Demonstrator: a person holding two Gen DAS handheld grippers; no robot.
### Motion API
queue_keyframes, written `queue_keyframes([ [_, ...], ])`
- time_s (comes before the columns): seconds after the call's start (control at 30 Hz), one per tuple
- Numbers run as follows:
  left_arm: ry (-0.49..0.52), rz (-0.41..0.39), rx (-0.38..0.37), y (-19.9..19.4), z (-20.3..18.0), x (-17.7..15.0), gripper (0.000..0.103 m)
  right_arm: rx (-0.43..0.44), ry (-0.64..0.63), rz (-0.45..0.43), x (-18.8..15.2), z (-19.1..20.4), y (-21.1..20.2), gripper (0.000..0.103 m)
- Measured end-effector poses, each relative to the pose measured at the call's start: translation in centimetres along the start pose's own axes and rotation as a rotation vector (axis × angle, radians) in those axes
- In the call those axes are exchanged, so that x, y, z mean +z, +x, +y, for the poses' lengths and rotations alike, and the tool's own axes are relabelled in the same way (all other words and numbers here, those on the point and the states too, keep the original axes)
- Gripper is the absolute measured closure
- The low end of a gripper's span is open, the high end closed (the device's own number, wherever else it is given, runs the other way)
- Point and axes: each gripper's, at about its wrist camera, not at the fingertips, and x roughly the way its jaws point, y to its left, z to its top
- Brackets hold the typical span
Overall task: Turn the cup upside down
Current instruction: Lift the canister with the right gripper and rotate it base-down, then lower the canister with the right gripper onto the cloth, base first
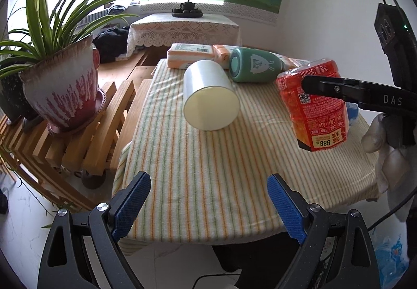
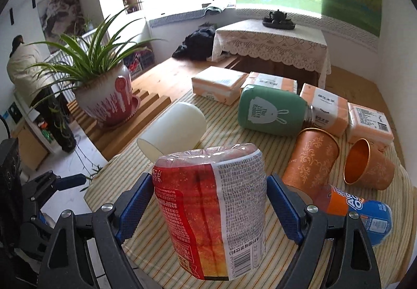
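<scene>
Cup lies on table, left of flask.

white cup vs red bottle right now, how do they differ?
The white cup lies on its side on the striped cloth; the red bottle is held in the air, upside down. The cup is plain and untouched; the bottle is labelled and clamped in the right tongs. The left tongs are open, empty.

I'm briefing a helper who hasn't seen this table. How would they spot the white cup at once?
Start at the big potted plant beside the striped tablecloth. The white cup lies on its side at the cloth's near edge there, next to the green bottle. It alone is plain white, unprinted; the other cups are orange.
</scene>
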Motion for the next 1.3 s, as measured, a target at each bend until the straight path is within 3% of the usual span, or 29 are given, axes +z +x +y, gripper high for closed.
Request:
queue_keyframes([
  [0.2,-0.008,0.005,-0.017,0.0,-0.7,-0.4,0.010,-0.019,0.088,-0.136,-1.7,-0.6,-1.4,0.018],
  [0.37,-0.001,0.008,-0.013,-0.2,-1.2,-0.6,0.010,-0.088,0.094,-0.207,-2.9,-0.7,-1.4,0.018],
  [0.6,-0.008,0.012,-0.009,-0.5,-1.3,-0.8,0.010,-0.087,0.153,-0.251,-3.0,-0.9,-0.5,0.018],
  [1.3,-0.004,0.000,-0.003,-1.1,-1.6,-0.9,0.010,-0.166,0.138,-0.276,-5.4,-0.1,0.1,0.018],
])
